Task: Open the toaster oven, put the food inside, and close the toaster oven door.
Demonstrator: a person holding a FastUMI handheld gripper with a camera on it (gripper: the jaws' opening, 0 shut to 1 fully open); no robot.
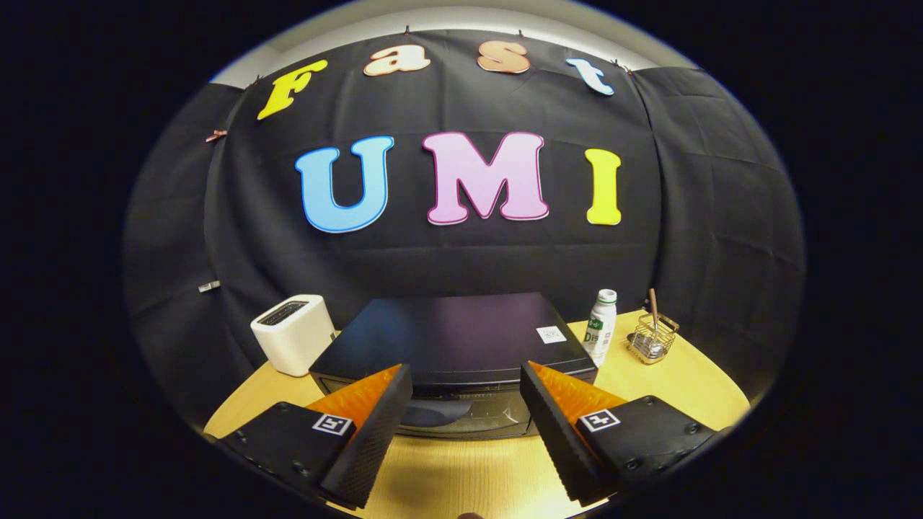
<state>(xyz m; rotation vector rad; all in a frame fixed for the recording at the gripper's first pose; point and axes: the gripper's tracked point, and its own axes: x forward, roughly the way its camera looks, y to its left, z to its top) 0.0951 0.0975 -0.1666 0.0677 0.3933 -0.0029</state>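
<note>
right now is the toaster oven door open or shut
Shut: the toaster oven door stands upright, flush against its front, just ahead of the open claw, whose fingers grip nothing.

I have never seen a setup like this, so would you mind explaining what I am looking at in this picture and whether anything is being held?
The picture comes from a wide-angle camera riding on a hand-held gripper that a person carries; the two wedge shapes at the bottom are its fingers, spread apart and holding nothing. Just beyond them on a wooden table sits a black toaster oven with its door shut. To its left stands a white toaster; to its right stand a small white bottle and a wire basket with a stick-like handle standing in it. I cannot spot the food here.
</note>
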